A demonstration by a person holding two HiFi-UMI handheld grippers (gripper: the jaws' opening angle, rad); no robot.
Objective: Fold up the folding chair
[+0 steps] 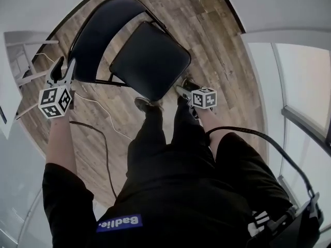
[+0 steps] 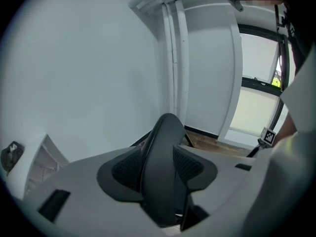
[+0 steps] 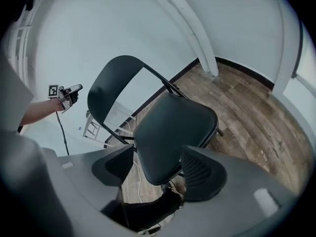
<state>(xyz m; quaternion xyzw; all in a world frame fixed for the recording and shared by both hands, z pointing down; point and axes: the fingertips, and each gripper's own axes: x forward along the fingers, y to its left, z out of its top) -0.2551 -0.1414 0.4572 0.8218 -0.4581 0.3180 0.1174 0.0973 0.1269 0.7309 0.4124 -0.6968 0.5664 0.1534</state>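
Note:
A black folding chair stands open on the wood floor, its seat level and its backrest upright. My left gripper is at the backrest's left edge. In the left gripper view the backrest runs edge-on between the wide-open jaws of the left gripper, and its right pad stands clear of the backrest. My right gripper sits at the seat's front corner. In the right gripper view the seat reaches in between the open jaws of the right gripper, and the backrest rises behind.
A white rack leans on the wall at the left. A dark cable trails over the floor near the person's legs, whose shoes stand under the seat's front edge. A window lies to the right.

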